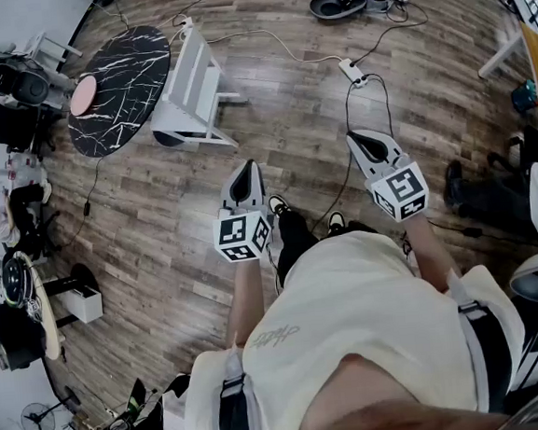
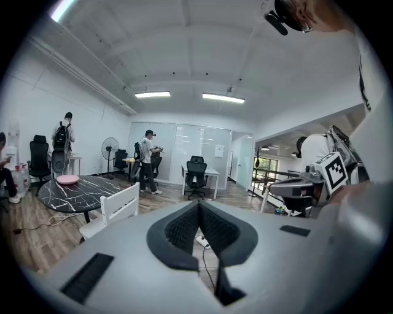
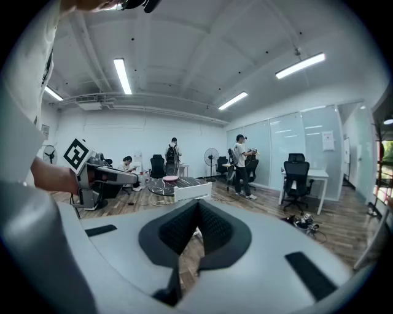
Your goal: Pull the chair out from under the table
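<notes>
The brown wooden floor (image 1: 157,224) fills most of what I see in the head view. On it, up at 10 o'clock, stands the round black counter (image 1: 117,87) with thin white lines all over its top. The white chair (image 1: 193,90) is at 11 o'clock, right up against the counter's 3 o'clock edge. It is well apart from both grippers, and nothing is touching it.

Lower down, at 6 o'clock, is the person (image 1: 353,314) in a pale shirt who carries the grippers for me. The left gripper (image 1: 243,169) is held out at about 12 o'clock from the person. The right gripper (image 1: 361,138) is at 1 o'clock. The two are near each other but apart, and both point out over the floor and a little down.

In the left gripper view the jaws are closed tight together with nothing between them. The chair shows off at 9 o'clock from their tips. In the right gripper view the jaws are closed tight and empty too. The chair and counter show far off, just above the tips at 12 o'clock.

A pink plate (image 1: 84,96) lies on the counter near its 9 o'clock edge. A small white power strip (image 1: 354,73) lies on the floor at 12 o'clock from the right gripper, with thin cables (image 1: 263,37) running from it.
</notes>
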`<move>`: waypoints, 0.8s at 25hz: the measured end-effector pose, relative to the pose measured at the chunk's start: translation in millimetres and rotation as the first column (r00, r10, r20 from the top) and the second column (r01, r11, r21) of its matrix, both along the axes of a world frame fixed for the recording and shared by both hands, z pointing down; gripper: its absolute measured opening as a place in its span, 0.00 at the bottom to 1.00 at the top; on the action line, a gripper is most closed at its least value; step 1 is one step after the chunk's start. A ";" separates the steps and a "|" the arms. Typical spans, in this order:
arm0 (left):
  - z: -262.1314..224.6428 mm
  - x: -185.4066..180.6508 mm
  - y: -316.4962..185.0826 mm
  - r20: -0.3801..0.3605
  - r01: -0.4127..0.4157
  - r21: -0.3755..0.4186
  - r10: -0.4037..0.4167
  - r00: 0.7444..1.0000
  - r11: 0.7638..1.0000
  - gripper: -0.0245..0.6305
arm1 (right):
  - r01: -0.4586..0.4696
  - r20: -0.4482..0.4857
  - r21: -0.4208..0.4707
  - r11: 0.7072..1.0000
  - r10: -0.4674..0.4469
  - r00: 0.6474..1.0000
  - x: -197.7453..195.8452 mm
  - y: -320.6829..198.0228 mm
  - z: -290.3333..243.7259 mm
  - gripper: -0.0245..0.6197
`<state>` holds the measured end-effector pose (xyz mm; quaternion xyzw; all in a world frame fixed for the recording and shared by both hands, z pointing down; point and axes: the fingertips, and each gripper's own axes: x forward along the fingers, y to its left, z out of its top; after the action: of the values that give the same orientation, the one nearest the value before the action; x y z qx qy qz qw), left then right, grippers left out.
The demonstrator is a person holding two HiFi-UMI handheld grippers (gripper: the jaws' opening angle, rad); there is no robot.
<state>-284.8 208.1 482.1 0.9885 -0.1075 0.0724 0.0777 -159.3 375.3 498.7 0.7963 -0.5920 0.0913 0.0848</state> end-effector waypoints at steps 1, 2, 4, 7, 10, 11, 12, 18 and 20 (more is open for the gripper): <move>1.4 -0.5 1.8 0.001 0.007 -0.005 -0.007 1.000 1.000 0.06 | 0.002 -0.003 -0.004 1.000 -0.002 1.000 1.5 2.8 0.2 0.04; 2.7 -0.8 3.3 0.001 0.014 -0.010 -0.014 1.000 1.000 0.06 | 0.004 -0.005 -0.007 1.000 -0.004 1.000 2.9 5.1 0.5 0.04; 4.4 -0.2 4.5 0.001 0.021 -0.018 -0.021 1.000 1.000 0.06 | 0.008 -0.009 -0.011 1.000 -0.008 1.000 5.0 7.6 1.5 0.04; 7.6 1.3 5.6 0.005 0.022 -0.023 -0.022 1.000 0.999 0.06 | 0.016 -0.006 0.000 1.000 -0.016 1.000 5.3 7.1 2.5 0.04; 13.1 4.9 8.9 0.021 0.014 -0.026 -0.013 1.000 1.000 0.06 | 0.027 -0.002 0.022 0.999 -0.027 1.000 5.4 6.0 4.0 0.05; 14.8 6.9 10.4 0.025 0.009 -0.027 -0.009 1.000 1.000 0.06 | 0.028 -0.003 0.024 0.999 -0.027 1.000 5.7 6.4 4.8 0.05; 15.9 8.8 11.9 0.028 0.006 -0.027 -0.005 1.000 1.000 0.06 | 0.027 -0.004 0.023 0.999 -0.027 1.000 6.1 7.3 6.1 0.05; 13.0 20.4 15.1 0.029 -0.010 -0.005 0.010 1.000 1.000 0.07 | 0.013 0.002 0.027 1.000 -0.013 1.000 15.7 10.6 5.2 0.05; 12.9 20.4 12.5 0.029 -0.003 0.001 0.003 1.000 1.000 0.07 | 0.017 0.006 0.033 0.999 -0.017 1.000 16.5 9.4 4.1 0.13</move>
<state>-264.4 220.7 494.9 0.9876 -0.1070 0.0867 0.0755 -142.8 384.7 502.8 0.7922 -0.6005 0.0830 0.0706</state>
